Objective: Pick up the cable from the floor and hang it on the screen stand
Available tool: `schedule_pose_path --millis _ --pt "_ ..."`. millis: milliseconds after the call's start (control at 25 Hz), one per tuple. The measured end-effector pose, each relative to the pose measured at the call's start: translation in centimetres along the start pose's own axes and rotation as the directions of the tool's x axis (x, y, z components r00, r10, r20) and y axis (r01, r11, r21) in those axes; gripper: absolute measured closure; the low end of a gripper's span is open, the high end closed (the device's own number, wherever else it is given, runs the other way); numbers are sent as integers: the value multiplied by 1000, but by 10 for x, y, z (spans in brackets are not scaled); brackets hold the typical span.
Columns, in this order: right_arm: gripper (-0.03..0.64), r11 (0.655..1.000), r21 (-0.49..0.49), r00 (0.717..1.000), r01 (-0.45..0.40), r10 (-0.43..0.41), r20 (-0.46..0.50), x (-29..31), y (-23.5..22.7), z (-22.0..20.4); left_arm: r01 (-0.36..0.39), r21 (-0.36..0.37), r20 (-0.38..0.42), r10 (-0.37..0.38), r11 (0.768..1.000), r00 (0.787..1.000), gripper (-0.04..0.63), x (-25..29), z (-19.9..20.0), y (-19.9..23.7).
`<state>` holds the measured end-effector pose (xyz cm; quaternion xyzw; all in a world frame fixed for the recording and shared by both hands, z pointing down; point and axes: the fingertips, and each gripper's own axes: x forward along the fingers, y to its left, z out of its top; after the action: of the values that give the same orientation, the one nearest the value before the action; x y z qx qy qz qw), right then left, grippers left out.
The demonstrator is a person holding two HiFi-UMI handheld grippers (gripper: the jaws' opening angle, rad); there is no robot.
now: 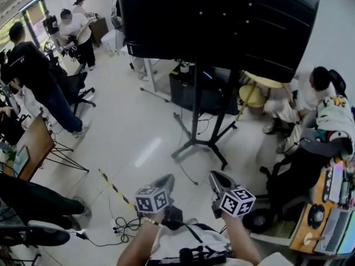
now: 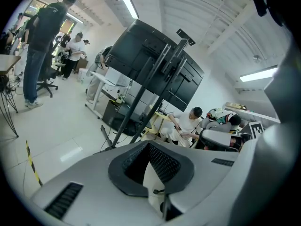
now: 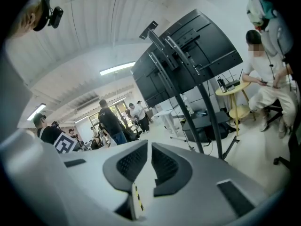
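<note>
I have both grippers held up short of the screen stand [image 1: 195, 112], pointing toward its base. The left gripper [image 1: 165, 179] has its fingers [image 2: 165, 165] pressed together on nothing. The right gripper [image 1: 216, 176] has its fingers [image 3: 128, 163] a little apart, also empty. The cable [image 1: 126, 224] (a loose black tangle) lies on the floor [image 1: 138, 132], nearer me than the stand and off to its left. A yellow-and-black strip [image 1: 113, 187] runs between it and the stand.
</note>
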<state>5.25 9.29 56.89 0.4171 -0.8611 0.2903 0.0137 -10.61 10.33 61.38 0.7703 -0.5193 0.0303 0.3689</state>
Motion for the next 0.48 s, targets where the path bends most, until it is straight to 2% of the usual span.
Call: schedule_pose_path --millis 200,360,480 --pt "544 1000 -16 1000 -3 3 1 44 -16 20 -6 5 -4 6 1000 1000 595 41 23 25" --pt "500 1000 -15 1000 3 -3 -14 88 -47 37 -2 59 -18 3 998 1000 595 104 58 51" --pt "494 999 -8 999 35 -35 -20 127 -72 54 1 95 -32 2 995 999 595 157 92 78"
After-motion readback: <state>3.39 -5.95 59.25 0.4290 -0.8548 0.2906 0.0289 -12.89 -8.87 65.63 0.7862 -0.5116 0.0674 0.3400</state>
